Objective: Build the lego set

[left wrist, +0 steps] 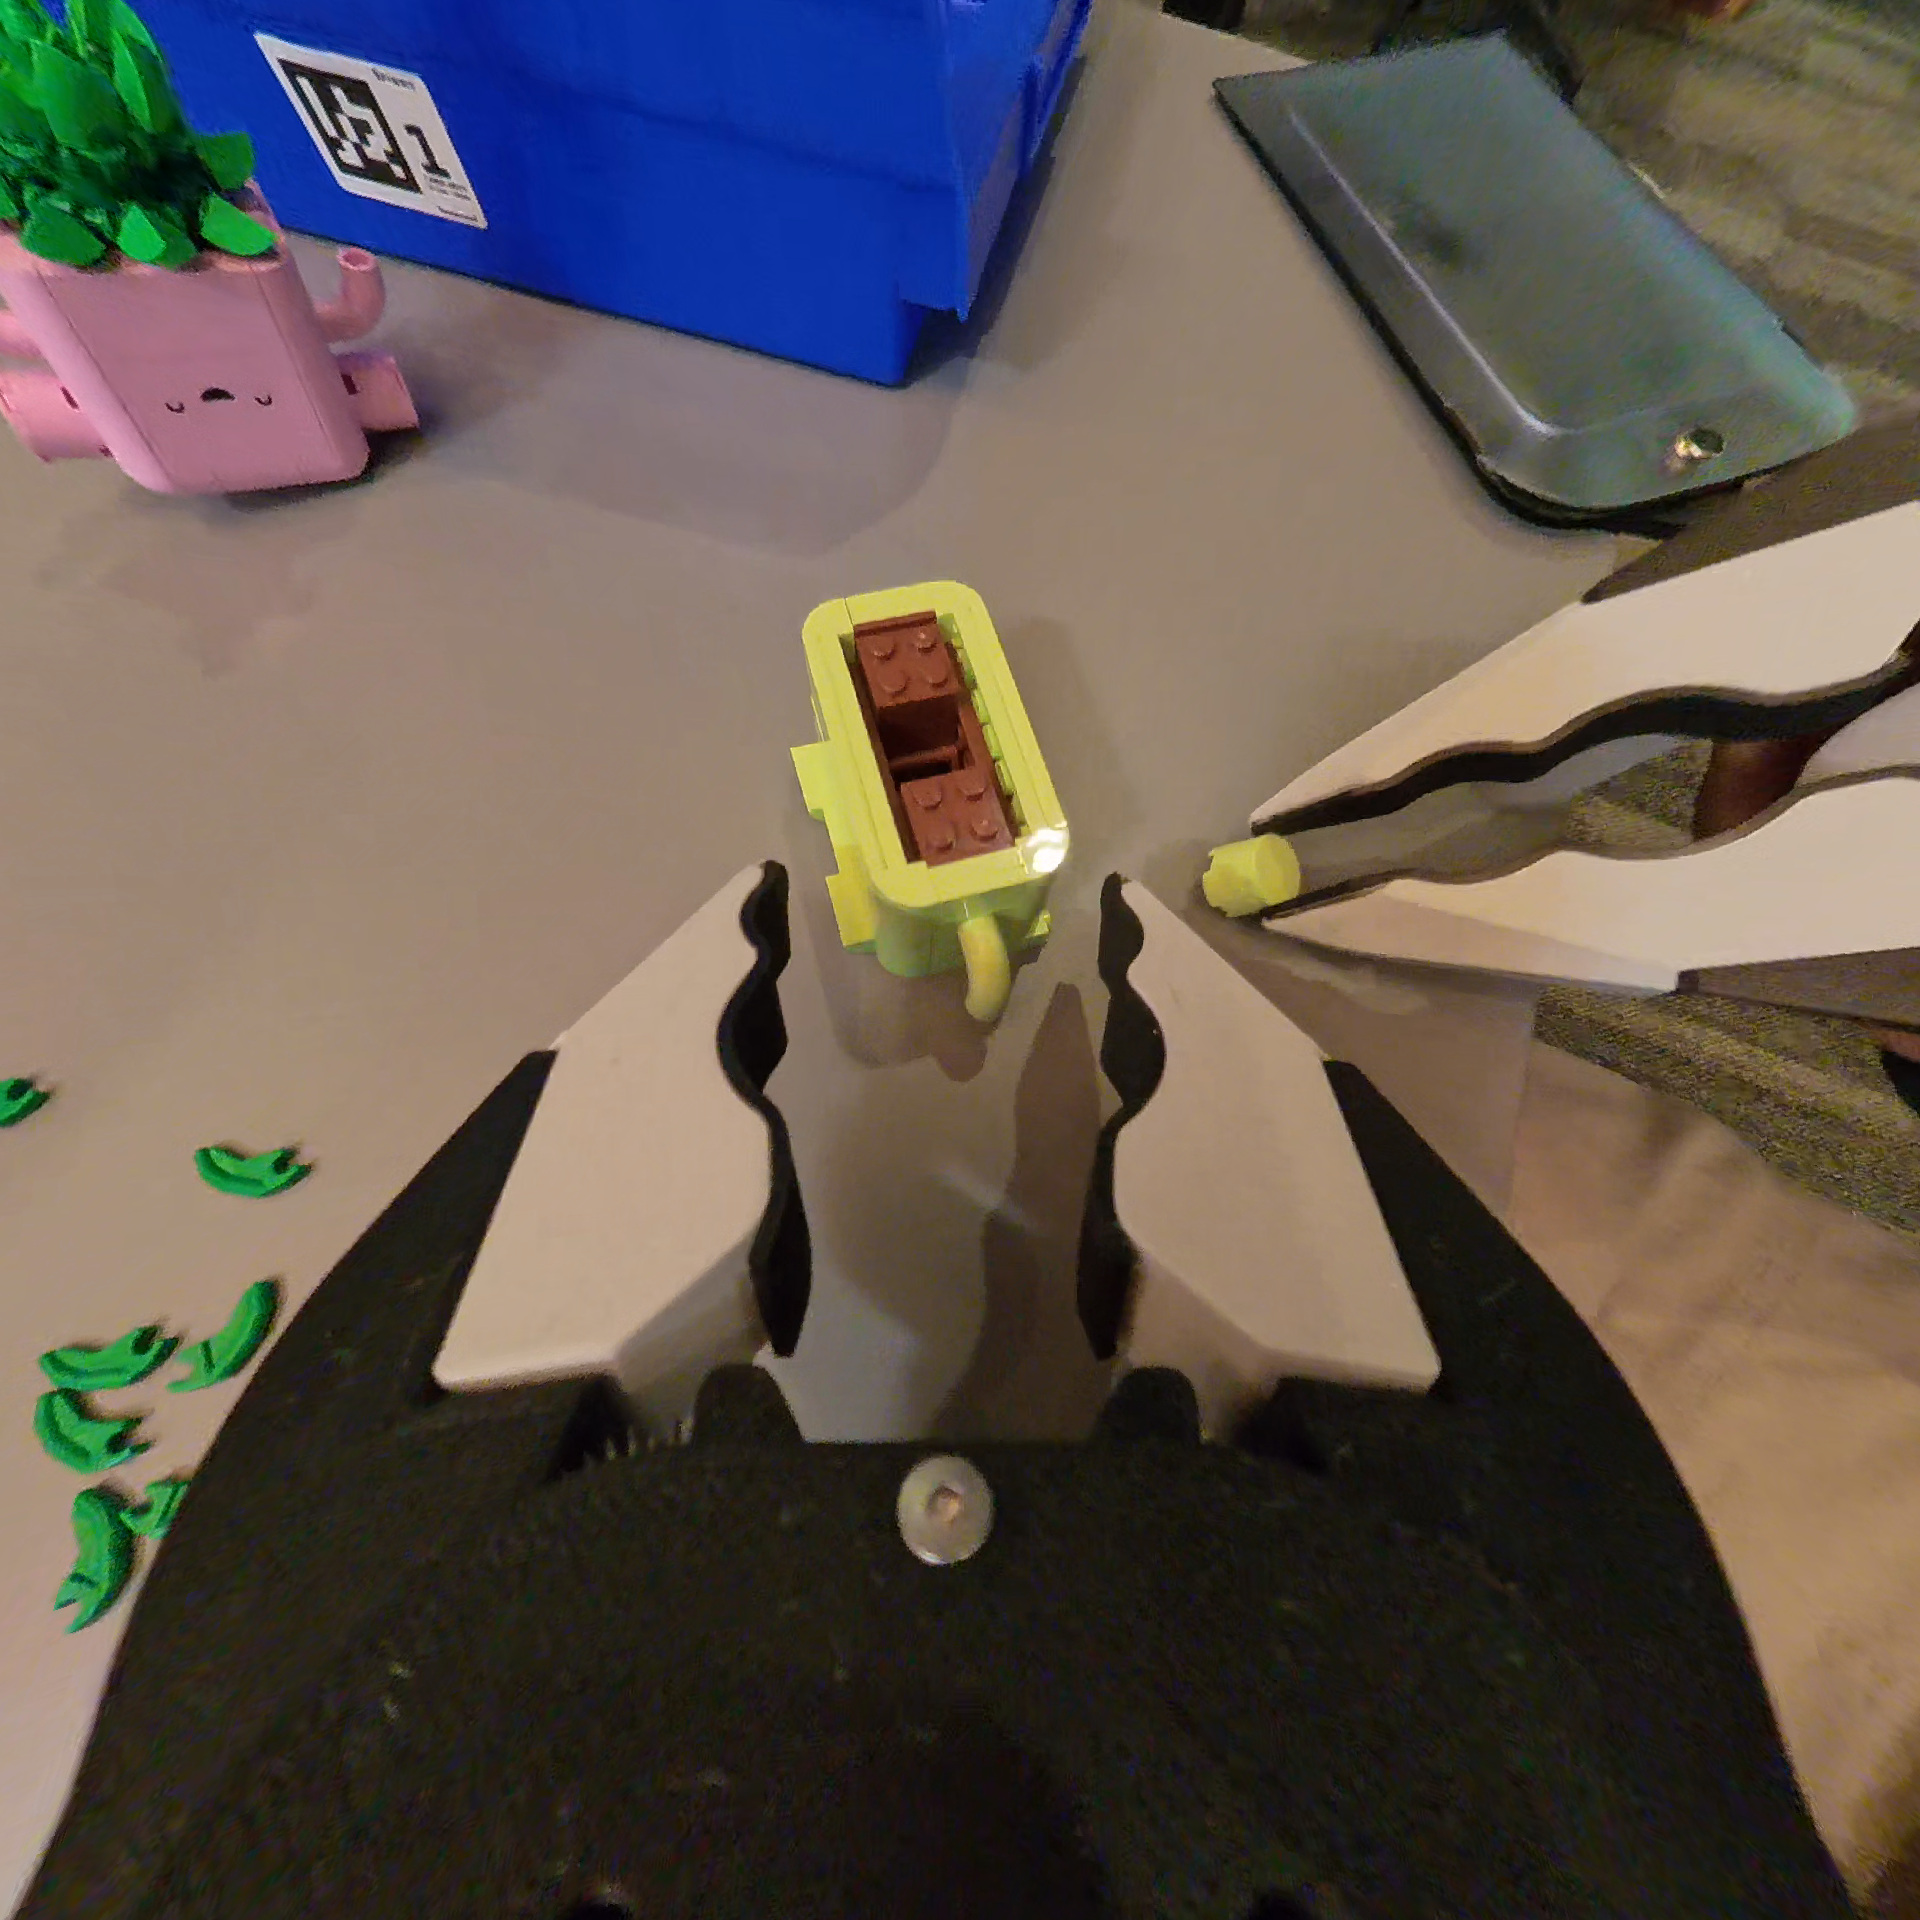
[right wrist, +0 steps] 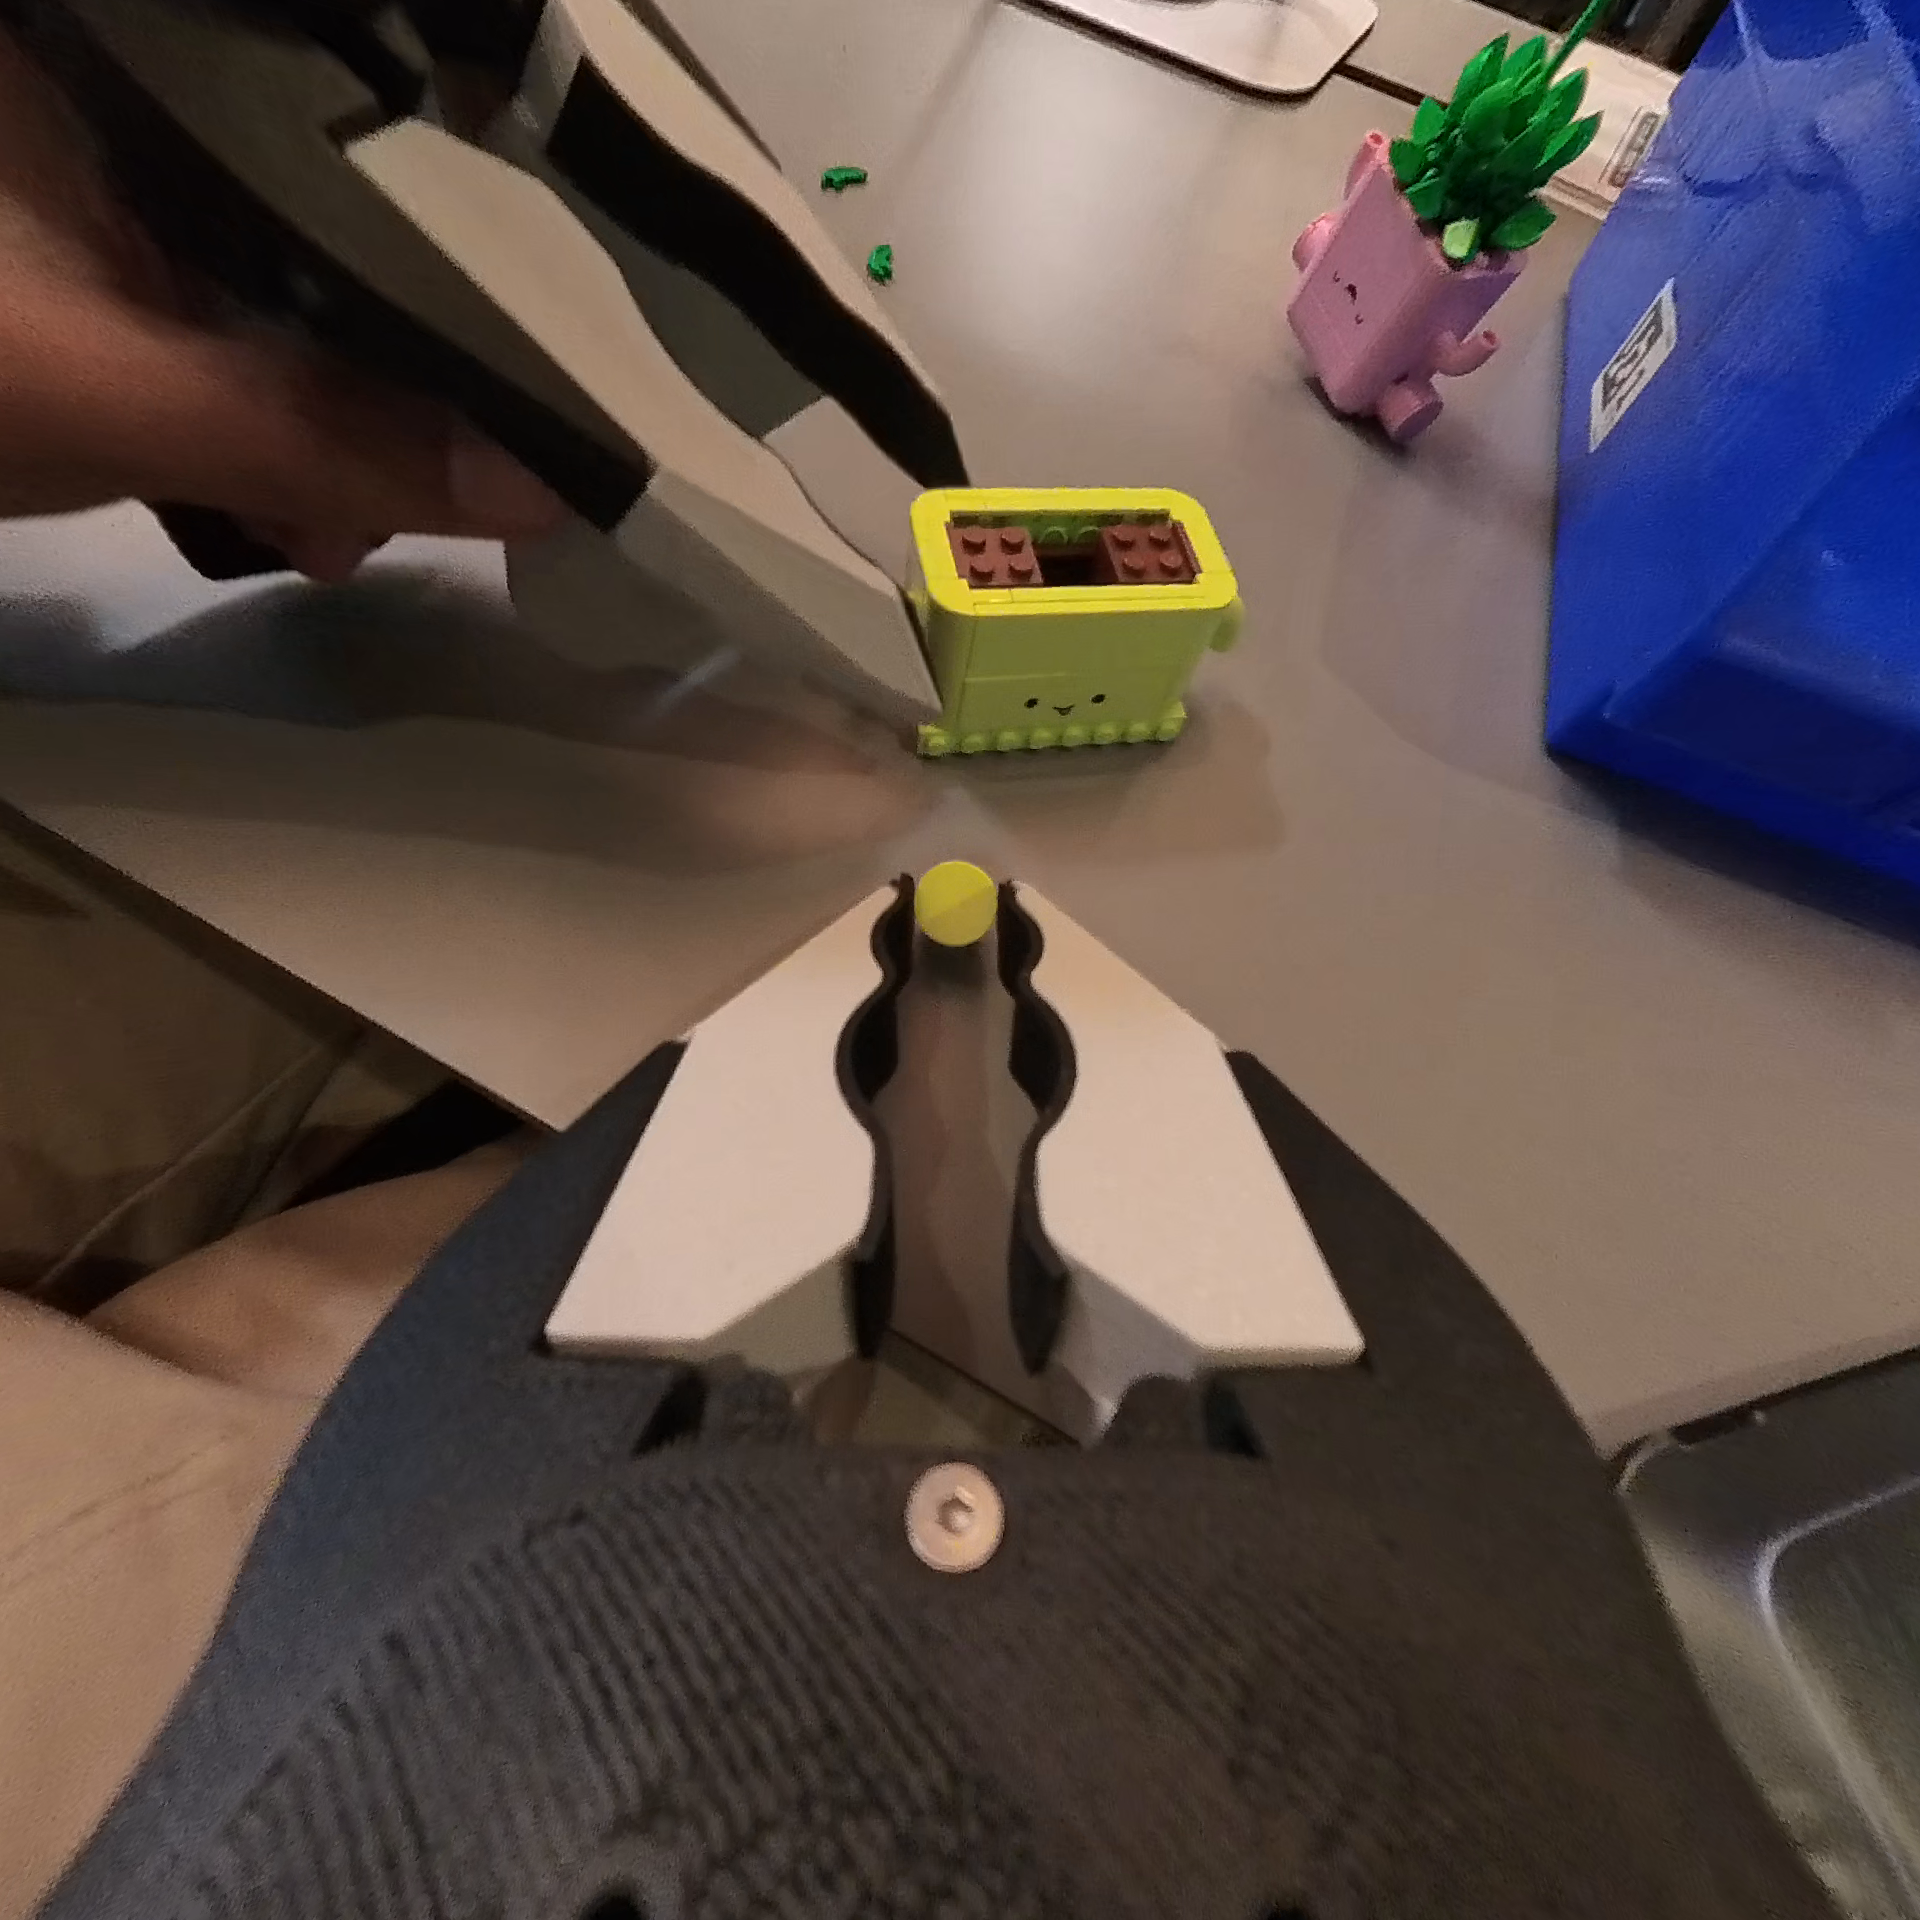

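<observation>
My left gripper (left wrist: 940,904) stands wide open, empty, just before the lime pot (left wrist: 930,774) on the table (left wrist: 520,727). My right gripper (right wrist: 956,896) pinches a small lime round piece (right wrist: 956,902) near that pot.

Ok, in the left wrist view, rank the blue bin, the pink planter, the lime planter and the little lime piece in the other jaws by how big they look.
1. Blue bin, cropped yet largest.
2. Pink planter.
3. Lime planter, nearer the camera, so true order against pink is unsure.
4. Lime piece, smallest.
</observation>
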The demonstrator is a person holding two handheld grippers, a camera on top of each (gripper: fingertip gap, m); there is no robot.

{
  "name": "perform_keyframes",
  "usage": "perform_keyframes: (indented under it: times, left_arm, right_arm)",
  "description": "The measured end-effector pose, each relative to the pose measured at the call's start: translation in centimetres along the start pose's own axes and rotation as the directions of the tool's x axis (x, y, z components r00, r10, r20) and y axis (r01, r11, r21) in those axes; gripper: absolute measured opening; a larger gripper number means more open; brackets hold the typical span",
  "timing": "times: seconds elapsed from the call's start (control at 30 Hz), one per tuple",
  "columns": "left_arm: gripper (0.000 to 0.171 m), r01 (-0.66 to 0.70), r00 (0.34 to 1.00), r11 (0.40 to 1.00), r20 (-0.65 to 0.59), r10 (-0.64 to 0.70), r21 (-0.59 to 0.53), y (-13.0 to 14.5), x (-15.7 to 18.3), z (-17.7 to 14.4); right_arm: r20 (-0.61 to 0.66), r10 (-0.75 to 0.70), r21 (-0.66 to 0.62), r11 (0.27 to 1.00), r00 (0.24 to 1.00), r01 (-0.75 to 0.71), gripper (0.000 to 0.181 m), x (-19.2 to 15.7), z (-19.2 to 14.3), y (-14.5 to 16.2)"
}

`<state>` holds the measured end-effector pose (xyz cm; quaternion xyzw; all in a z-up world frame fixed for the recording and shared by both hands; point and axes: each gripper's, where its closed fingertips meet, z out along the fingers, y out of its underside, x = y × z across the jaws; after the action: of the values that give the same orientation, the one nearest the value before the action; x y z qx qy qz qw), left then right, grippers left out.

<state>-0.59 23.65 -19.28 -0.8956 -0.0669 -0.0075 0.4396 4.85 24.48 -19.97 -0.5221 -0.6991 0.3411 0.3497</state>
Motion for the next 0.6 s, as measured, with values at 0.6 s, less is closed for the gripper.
perform_keyframes:
  times: [0.6]
  left_arm:
    - [0.042, -0.1, 0.979, 0.973, 0.154, 0.133, -0.207, 1.5, -2.2, 0.1]
  right_arm:
    - [0.034, 0.005, 0.02, 1.0, 0.999, -0.005, 0.014, -0.7, 0.3, -0.1]
